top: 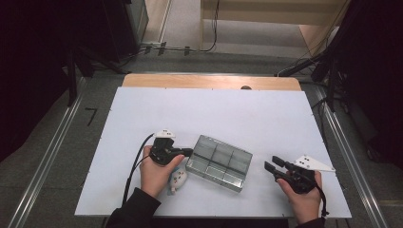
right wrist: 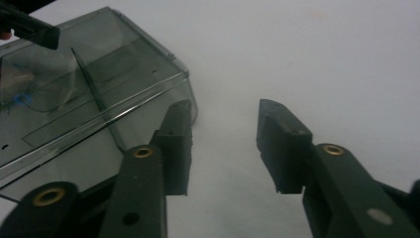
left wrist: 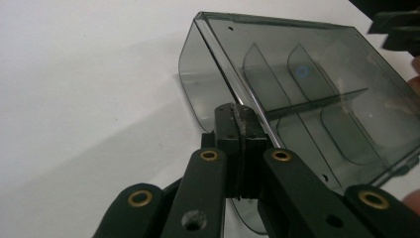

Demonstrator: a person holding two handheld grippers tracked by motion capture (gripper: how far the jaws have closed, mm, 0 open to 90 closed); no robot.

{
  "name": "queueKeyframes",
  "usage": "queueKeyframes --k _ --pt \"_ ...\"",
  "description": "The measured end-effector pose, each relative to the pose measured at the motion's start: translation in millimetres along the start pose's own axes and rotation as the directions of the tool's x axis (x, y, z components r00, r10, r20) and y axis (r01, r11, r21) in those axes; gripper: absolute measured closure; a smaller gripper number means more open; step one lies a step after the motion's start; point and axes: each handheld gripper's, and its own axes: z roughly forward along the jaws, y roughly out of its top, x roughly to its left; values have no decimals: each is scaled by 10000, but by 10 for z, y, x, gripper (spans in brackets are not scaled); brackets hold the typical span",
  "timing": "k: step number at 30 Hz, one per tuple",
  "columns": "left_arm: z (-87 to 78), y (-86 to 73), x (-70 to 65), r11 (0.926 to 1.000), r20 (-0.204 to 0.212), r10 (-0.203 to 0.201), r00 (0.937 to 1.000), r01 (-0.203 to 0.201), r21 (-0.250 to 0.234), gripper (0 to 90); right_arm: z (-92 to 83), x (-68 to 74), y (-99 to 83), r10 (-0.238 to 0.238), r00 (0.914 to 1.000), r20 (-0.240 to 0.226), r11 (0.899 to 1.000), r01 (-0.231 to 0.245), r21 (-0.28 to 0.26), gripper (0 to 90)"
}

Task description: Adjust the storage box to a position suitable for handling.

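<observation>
Clear divided box (top: 219, 163), centre of the high view, on a white table (top: 237, 109). Left gripper (top: 188, 152) clenched at the box's left edge. Right gripper (top: 271, 165) released, jaws apart, right of the box; small white toy (top: 177, 179) at lower left.

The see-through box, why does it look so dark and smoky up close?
Left gripper view: the tinted box is sharp, with a small blue glint on its lid. Right gripper view: the box looks hazier. High view: the room around the white table is dim.

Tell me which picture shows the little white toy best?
The high view: the little white toy lies on the table beside the left hand, just left of the clear box. In the right gripper view, something pale shows blurrily through the box; I cannot tell if it is the toy.
</observation>
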Motion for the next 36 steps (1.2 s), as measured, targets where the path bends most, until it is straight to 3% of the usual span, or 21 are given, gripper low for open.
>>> queueKeyframes --k 4,11,17,25,36 --pt "-6 -46 -52 10000 -35 53 10000 -53 70 900 154 59 -24 61 9991 -412 9969 -29 785 740" --pt "9 -95 -164 9996 222 218 9995 -222 165 900 234 125 -12 -208 9985 -501 9920 268 1236 847" --pt "15 -160 -284 9989 346 407 9986 -414 205 900 233 104 -13 -273 9981 -547 9912 342 1282 872" --pt "-25 -288 -384 9997 520 253 9983 -251 -50 900 235 64 -5 -384 9973 -622 9915 458 1222 878" --pt "-104 -458 -459 9984 482 343 9982 -320 -458 900 303 41 26 -729 9905 -1168 9896 864 1152 881"
